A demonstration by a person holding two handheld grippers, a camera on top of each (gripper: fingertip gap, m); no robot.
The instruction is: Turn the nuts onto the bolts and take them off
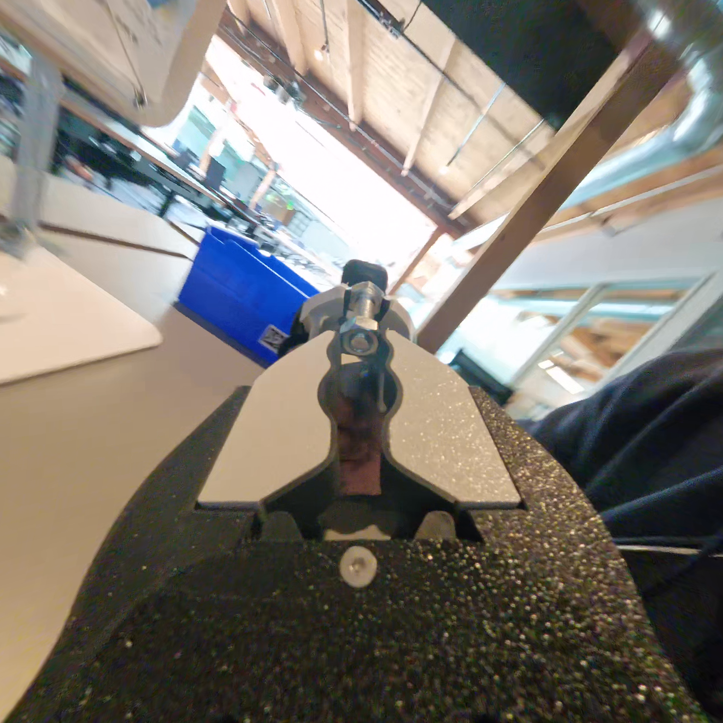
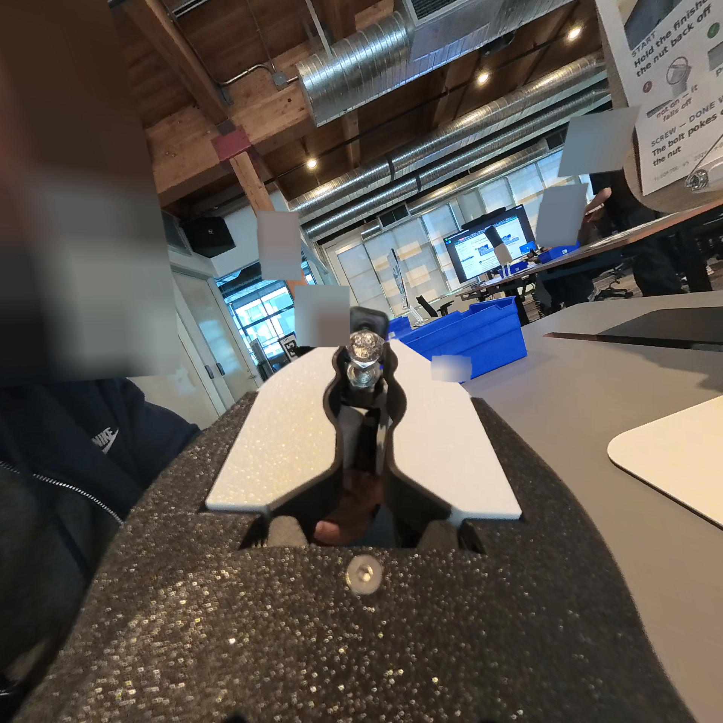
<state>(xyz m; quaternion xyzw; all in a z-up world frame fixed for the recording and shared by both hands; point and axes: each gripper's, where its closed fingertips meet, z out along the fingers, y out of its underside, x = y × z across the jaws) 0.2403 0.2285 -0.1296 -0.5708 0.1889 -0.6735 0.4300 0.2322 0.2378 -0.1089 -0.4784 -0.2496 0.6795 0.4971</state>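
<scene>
Grey tabletop (image 2: pixel 587 391): near, right of right gripper; pale mat (image 2: pixel 673 469) lying on it
Blue bin (image 2: pixel 469 344): farther back on table
Room: wooden beams, silver ducts (image 2: pixel 352 70) overhead, lit screen (image 2: pixel 489 242) far off
Left gripper (image 1: pixel 358 344): fingers nearly closed, clamped on nut (image 1: pixel 358 343) at the tips
Nut: hex face toward left camera, threaded on bolt (image 1: pixel 364 303)
Bolt: shaft running away from left fingers to the opposite gripper
Right gripper (image 2: pixel 364 356): fingers narrowly parted, pinching bolt head at the tips
Pose: both grippers raised off table, tilted upward, tip to tip
Person: dark jacket (image 2: pixel 58 450) close beside right gripper
</scene>
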